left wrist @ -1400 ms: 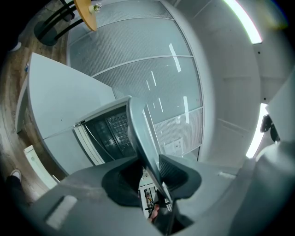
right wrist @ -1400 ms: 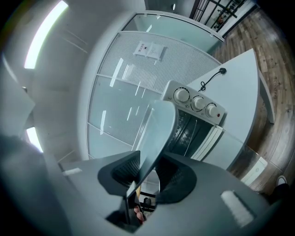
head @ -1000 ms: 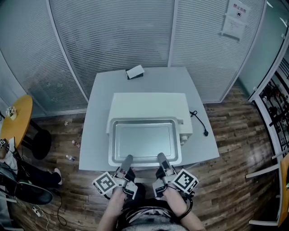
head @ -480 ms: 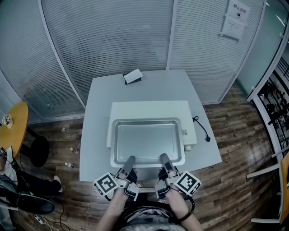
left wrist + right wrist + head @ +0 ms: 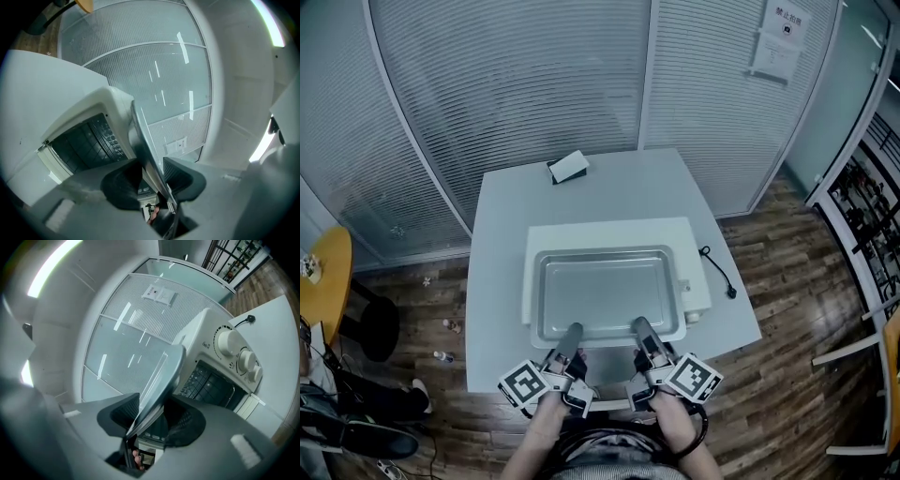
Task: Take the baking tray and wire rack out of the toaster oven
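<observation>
Letting go: looks to me like the set-down bit of the tray step. Both pairs of tongs have just been easing apart around the tray's near rim.
Tray: the baking tray (image 5: 602, 292) lies flat on the roof of the toaster oven (image 5: 619, 231), open side up, with its near edge hanging out past the oven's front. My guess is it's parked up there because it's a handy flat spot that leaves the oven mouth free.
Left tongs: the left tongs (image 5: 572, 334) point level at the left part of the near rim. The jaws are slackened, and the rim runs between the pads without being pinched, as far as I can see.
Right tongs: the right tongs (image 5: 643, 330) are the same deal on the right part of the rim. They're loose, with the thin metal edge between them and a gap showing on one side.
Why two grips: one on each side of the near edge keeps a wide flat tray level, makes sense.
Rack: the wire rack (image 5: 89, 145) is inside the oven; its grid shows in the dark opening in the left gripper view. That half isn't done yet.
Oven: it sits on the white worktop (image 5: 492, 281), with knobs (image 5: 229, 341) on the right of its front and the power cord (image 5: 717, 272) trailing off to the right.
Other stuff: a small box (image 5: 568, 167) sits at the worktop's far edge, well apart from everything.
Next, my guess: back both tongs straight off the rim without dragging it, then drop down to the opening for the rack.
Risk: the tray overhangs, so a snagged pad could slide it off the front.
</observation>
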Tool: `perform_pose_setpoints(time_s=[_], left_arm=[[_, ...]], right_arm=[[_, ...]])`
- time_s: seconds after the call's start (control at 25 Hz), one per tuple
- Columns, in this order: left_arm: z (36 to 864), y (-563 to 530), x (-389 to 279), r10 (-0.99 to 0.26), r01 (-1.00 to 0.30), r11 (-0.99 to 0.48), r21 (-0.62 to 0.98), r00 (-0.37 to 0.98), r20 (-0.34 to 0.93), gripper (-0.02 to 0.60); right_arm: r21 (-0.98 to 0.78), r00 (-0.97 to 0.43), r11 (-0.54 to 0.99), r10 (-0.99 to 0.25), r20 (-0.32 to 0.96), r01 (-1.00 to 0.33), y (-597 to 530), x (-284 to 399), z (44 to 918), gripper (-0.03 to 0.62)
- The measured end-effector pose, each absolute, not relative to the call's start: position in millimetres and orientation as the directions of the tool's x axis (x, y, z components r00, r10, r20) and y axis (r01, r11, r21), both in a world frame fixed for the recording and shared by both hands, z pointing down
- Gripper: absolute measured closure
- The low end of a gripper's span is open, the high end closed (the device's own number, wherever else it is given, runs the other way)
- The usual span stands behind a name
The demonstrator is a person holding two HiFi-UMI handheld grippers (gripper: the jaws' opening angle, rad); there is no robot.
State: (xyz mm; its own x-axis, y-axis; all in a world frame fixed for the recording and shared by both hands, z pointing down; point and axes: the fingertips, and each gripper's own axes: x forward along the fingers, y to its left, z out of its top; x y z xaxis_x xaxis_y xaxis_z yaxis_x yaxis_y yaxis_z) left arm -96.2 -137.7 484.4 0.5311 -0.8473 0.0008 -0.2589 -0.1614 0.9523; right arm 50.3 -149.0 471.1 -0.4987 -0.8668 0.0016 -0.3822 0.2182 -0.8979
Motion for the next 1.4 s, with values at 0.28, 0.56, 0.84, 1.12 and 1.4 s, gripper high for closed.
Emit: perform_pose_setpoints(time_s=[0.28,0.56,0.84,1.12,1.4], left_arm=[[487.1,-137.4,-101.1,-0.82,-0.277,-0.204,0.939,0.572,-0.009,0.313],[490.7,-111.4,-107.1,-0.819,-0.393,-0.23,0.89,0.573,0.041,0.29],[499.1,-68.2,-101.1,-0.817,-0.56,-0.275,0.782,0.564,0.117,0.295],[479.0,-50.9,-101.5,-0.862,-0.784,-0.357,0.507,0.486,0.145,0.495],[474.5,-61.9,-95.4,-0.856,-0.817,-0.382,0.433,0.489,0.169,0.577]], right_arm=[[-0.86,-0.513,0.278,-0.858,-0.022,-0.428,-146.9,45.8,462.7,0.323],[-0.789,-0.514,0.257,-0.854,0.085,-0.558,-117.1,56.5,481.2,0.283],[-0.61,-0.488,0.307,-0.859,0.152,-0.731,-82.8,66.5,486.5,0.309],[-0.462,-0.468,0.364,-0.874,0.131,-0.809,-69.7,68.7,473.0,0.522],[-0.421,-0.472,0.382,-0.872,0.131,-0.823,-78.9,58.9,469.6,0.591]])
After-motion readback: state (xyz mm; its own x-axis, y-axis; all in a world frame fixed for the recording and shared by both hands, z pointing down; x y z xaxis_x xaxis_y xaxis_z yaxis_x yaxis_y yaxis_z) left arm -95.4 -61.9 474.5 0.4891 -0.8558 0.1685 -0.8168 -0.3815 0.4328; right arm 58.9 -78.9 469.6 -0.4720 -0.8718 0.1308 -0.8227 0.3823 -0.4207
